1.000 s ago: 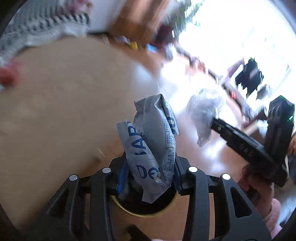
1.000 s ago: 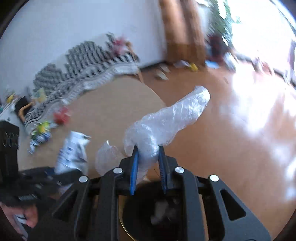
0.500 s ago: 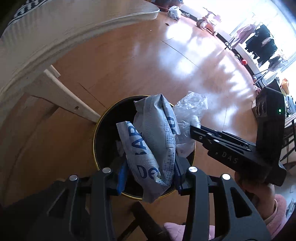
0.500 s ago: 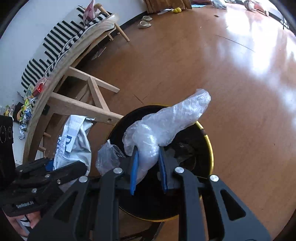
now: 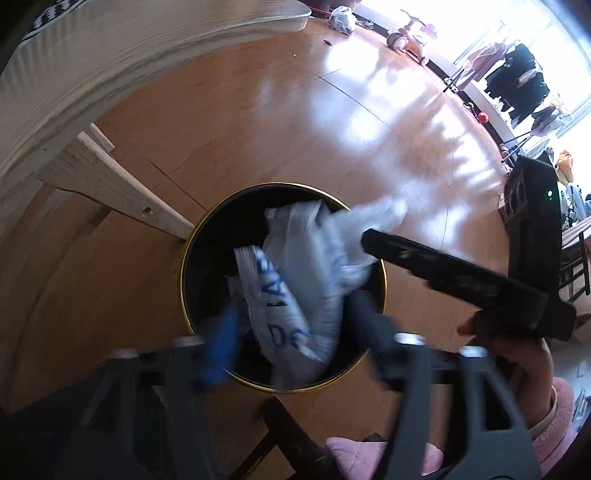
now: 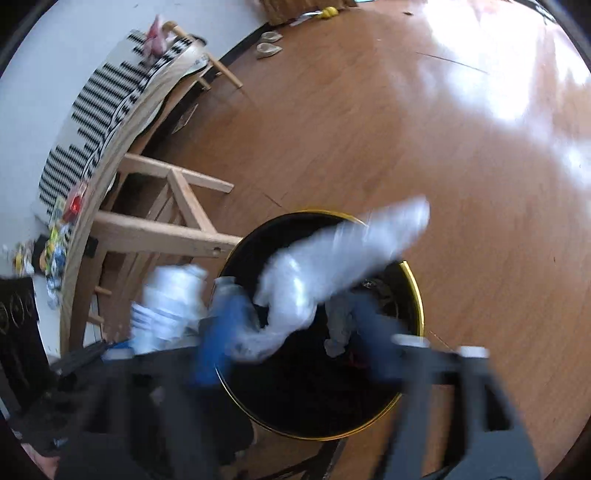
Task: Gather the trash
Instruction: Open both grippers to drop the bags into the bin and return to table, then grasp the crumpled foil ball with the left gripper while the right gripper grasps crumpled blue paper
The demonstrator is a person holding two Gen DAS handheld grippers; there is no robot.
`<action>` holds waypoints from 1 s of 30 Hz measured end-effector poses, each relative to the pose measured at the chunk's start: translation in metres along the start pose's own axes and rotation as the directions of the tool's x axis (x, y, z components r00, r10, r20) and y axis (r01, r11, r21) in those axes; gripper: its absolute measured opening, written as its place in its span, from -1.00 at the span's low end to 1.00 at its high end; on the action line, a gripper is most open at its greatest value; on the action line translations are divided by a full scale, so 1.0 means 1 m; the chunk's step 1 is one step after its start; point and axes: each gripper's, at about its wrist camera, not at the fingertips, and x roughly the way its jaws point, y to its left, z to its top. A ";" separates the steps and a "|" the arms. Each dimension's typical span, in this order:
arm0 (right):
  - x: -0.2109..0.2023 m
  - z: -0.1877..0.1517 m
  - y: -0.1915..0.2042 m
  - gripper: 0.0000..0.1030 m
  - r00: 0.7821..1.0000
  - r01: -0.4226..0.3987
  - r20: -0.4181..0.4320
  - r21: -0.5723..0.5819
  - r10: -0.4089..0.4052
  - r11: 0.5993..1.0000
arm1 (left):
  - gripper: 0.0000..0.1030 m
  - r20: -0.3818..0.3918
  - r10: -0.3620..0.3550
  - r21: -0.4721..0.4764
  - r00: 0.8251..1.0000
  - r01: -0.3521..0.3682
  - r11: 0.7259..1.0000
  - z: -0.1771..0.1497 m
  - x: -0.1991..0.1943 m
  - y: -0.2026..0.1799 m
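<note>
A black trash bin with a gold rim (image 5: 190,251) (image 6: 415,280) stands on the wooden floor beside a table leg. My left gripper (image 5: 295,339) is open over the bin, and a white wrapper with blue letters (image 5: 291,280) falls free between its spread fingers. My right gripper (image 6: 291,336) is open over the bin too, and a clear crumpled plastic bag (image 6: 332,266) drops loose from it. The right gripper also shows in the left wrist view (image 5: 369,240), with the plastic bag (image 5: 376,214) by it. The white wrapper shows blurred at the left of the right wrist view (image 6: 170,299).
A wooden table with slanted legs (image 6: 162,229) (image 5: 107,181) stands to the left of the bin. A striped cloth (image 6: 107,88) lies on the table. Small items lie on the table (image 6: 55,236). A toy scooter (image 5: 406,33) stands far off on the floor.
Both grippers have opened over the bin. The white wrapper and the plastic bag were let go and are dropping towards the bin. Both views are blurred by motion.
</note>
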 end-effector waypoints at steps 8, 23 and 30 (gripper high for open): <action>-0.038 0.013 -0.017 0.88 0.973 0.140 0.173 0.090 -0.154 0.986 | 0.81 0.261 0.011 -0.006 0.965 -0.010 1.000 0.003 -0.064 0.005; -0.033 0.024 0.207 0.88 0.923 0.190 0.384 -0.484 0.013 0.854 | 0.88 0.377 0.529 -0.543 0.760 -0.282 0.791 -0.068 -0.252 0.252; 0.030 0.014 0.383 0.88 0.961 0.031 0.203 -0.754 0.188 0.656 | 0.88 0.245 0.604 -0.699 0.759 -0.293 0.652 -0.089 -0.270 0.370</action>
